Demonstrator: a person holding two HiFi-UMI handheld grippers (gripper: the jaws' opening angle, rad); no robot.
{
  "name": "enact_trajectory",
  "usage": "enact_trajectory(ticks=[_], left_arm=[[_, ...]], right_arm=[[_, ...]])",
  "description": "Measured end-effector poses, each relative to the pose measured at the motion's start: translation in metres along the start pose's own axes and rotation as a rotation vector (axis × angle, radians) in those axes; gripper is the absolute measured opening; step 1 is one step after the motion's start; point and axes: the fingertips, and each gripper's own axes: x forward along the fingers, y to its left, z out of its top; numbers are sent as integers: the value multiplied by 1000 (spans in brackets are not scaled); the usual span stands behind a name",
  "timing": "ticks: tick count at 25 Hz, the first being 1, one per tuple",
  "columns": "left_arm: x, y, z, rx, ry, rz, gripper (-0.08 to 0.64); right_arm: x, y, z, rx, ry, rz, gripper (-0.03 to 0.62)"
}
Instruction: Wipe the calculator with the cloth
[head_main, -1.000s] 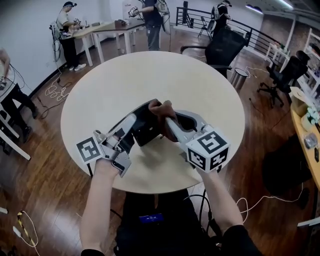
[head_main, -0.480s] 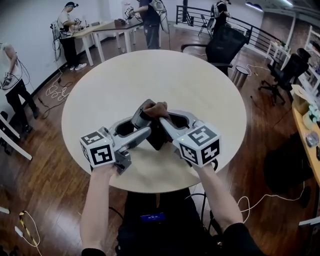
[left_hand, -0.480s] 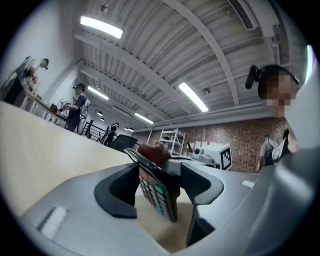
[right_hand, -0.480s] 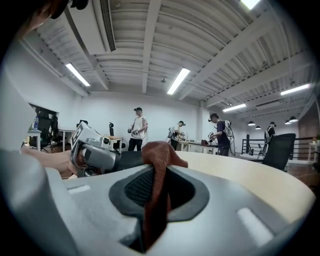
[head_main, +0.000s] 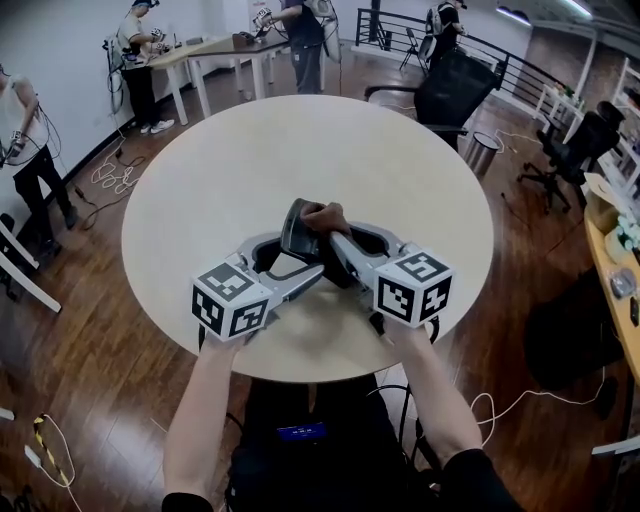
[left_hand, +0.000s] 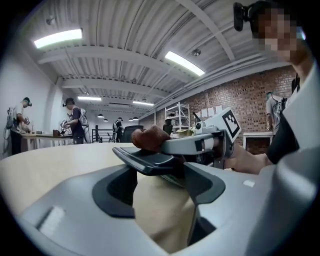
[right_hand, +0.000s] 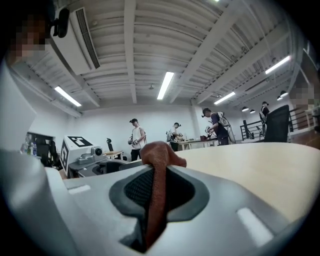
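Note:
The dark calculator (head_main: 297, 230) sits tilted over the round table (head_main: 300, 140), one edge raised. On its upper edge rests the brown cloth (head_main: 322, 214), and my right gripper (head_main: 327, 226) is shut on that cloth. My left gripper (head_main: 298, 257) is just below the calculator; its jaws have just been opening and now stand wide, not pressing on it. In the left gripper view the calculator (left_hand: 149, 159) lies across the gap beyond my left gripper (left_hand: 160, 186), with the cloth (left_hand: 150, 137) on top. In the right gripper view the cloth (right_hand: 156, 155) hangs between the shut jaws of my right gripper (right_hand: 155, 175).
Black office chairs (head_main: 448, 92) stand behind the table. Several people work at a long desk (head_main: 215, 52) at the back left. Cables (head_main: 108, 180) lie on the wooden floor at the left, and a bench (head_main: 612, 262) with items runs along the right edge.
My left gripper has rolled so its marker cube faces up, slid right and lower, and opened off the calculator. The right gripper sank slightly with the cloth.

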Motion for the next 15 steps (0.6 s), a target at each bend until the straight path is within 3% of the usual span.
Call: enact_trajectory(ticks=[2,5,7,11,15], left_arm=[[-7,9,0,-28,-18,24,295],[-10,19,6,-140,-82,40,296],[-9,22,10,-163,-104,56,296],[-11,18,14,-36,-72,82,295],[-10,6,25,133,-26,86,256]], right_arm=[[6,8,-3,37,2,24,49],[7,16,-8,117,3,87,49],[6,18,-10,162,3,127,49],[5,20,-11,188,12,169,49],[-4,13,-1,120,25,143,51]])
